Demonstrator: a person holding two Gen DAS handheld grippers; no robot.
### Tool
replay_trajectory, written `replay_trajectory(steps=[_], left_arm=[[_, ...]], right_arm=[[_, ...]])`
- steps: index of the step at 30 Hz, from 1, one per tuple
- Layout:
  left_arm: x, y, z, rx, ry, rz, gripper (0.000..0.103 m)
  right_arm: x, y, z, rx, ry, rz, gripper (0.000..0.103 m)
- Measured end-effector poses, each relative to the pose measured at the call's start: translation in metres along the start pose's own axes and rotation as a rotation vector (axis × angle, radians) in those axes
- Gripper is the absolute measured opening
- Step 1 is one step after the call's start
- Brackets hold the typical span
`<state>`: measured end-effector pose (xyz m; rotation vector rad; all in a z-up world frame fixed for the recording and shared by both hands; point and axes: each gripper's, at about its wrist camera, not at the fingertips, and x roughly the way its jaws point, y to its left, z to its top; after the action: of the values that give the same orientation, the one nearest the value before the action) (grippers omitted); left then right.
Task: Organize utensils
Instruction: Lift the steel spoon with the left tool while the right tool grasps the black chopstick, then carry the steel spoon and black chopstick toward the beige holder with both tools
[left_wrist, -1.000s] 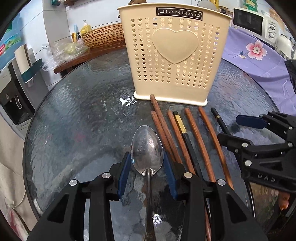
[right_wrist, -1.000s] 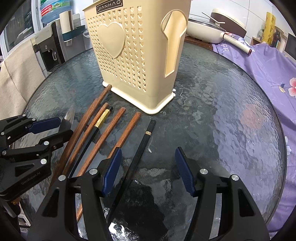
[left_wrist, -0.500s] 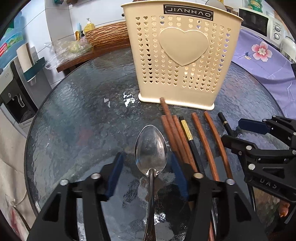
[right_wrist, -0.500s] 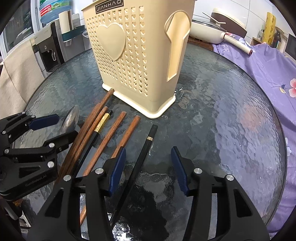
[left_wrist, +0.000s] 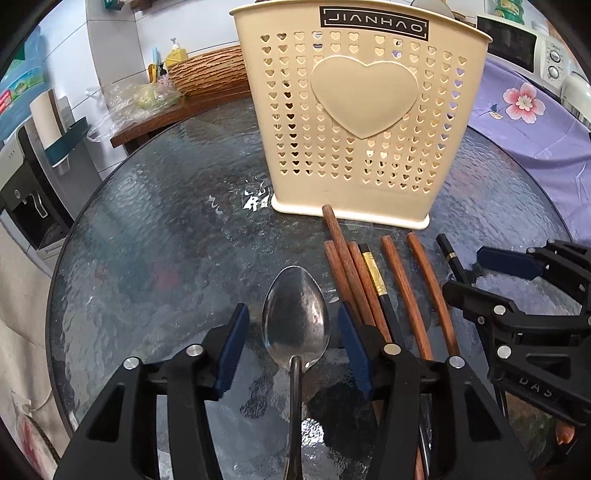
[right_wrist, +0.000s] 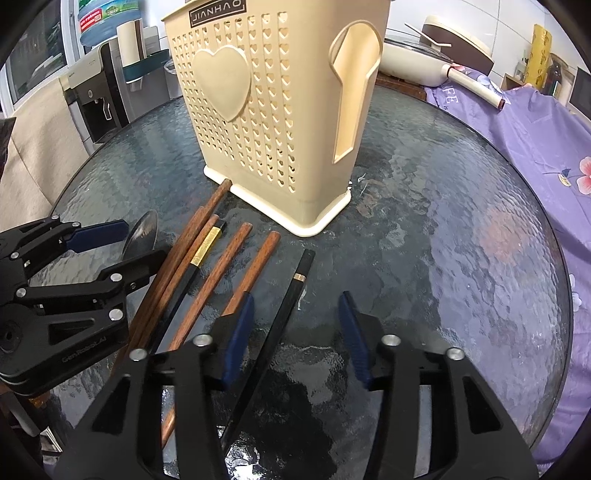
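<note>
A steel spoon (left_wrist: 295, 314) lies on the round glass table (left_wrist: 147, 240), bowl toward the cream heart-pattern utensil holder (left_wrist: 365, 122). My left gripper (left_wrist: 291, 317) straddles the spoon's bowl; its jaws are closing, with a gap on each side. Right of the spoon lie several wooden chopsticks (left_wrist: 399, 288) and a black gold-banded one (left_wrist: 373, 273). My right gripper (right_wrist: 297, 299) straddles a black chopstick (right_wrist: 301, 269) that lies near its left pad; its jaws are closing without touching it. The holder (right_wrist: 258, 110) stands just behind.
A purple flowered cloth (right_wrist: 535, 140) covers the surface to the right of the table. A water dispenser (right_wrist: 96, 92) stands at the left. A wicker basket (left_wrist: 210, 70) and a cream pan (right_wrist: 424, 55) sit behind the holder.
The left jaws stand wider around the spoon's bowl than a second ago. The right jaws have drawn closer together over the black chopstick. Neither hand has shifted much.
</note>
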<state>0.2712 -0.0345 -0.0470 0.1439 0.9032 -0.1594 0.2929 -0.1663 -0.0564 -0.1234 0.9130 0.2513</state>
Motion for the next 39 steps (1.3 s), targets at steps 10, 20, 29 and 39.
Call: replay_trajectory(steps=[10, 20, 29, 39], left_arm=[[0.001, -0.004, 0.003, 0.004, -0.01, -0.002, 0.036], [-0.015, 0.001, 0.002, -0.014, -0.053, -0.023, 0.036], [-0.042, 0.003, 0.005, -0.026, -0.119, -0.076, 0.036], [-0.09, 0.008, 0.013, -0.048, -0.233, -0.128, 0.036]], right_arm=[[0.001, -0.006, 0.004, 0.024, -0.006, 0.005, 0.014], [0.0, -0.015, 0.001, 0.065, -0.017, 0.046, 0.008], [-0.022, -0.017, 0.001, 0.081, -0.081, 0.11, 0.008], [-0.084, -0.026, 0.004, 0.09, -0.24, 0.223, 0.008]])
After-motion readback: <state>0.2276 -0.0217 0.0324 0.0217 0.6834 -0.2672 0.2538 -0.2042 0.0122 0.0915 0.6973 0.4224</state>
